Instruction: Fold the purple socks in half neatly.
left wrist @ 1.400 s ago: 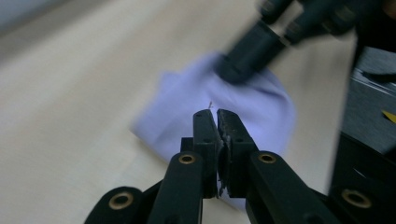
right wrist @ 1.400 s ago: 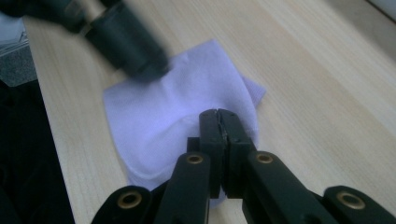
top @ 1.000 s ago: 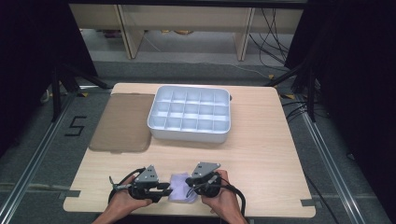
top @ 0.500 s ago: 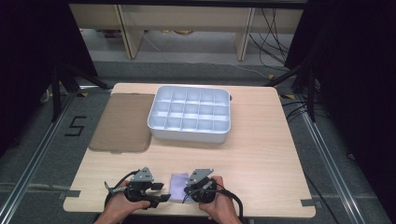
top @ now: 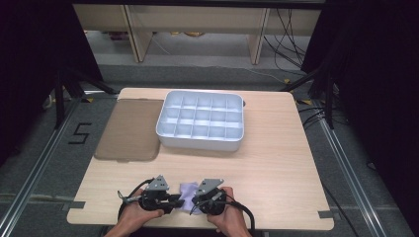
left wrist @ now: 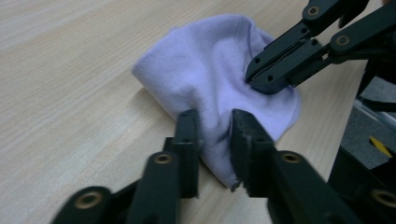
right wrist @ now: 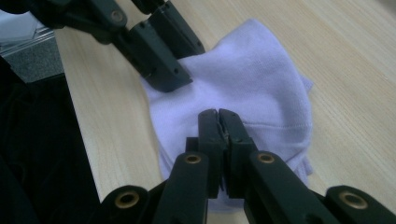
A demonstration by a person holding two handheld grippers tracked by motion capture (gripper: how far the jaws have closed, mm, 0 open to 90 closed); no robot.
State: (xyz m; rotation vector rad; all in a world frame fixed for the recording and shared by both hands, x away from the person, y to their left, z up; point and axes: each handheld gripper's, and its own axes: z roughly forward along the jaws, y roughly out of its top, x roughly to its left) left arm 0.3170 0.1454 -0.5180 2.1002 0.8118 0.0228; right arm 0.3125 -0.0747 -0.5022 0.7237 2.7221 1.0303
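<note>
Low in the high view, at bottom centre, the left gripper [top: 170, 201] sits left of the lilac cloth [top: 188, 190], its jaws a little apart with a ridge of fabric between them. Rightward, the right gripper [top: 197, 203] has its jaws pressed together, pinching a fold. So the cloth lies directly between both tools, equally near each, on the table [top: 276, 163].
</note>
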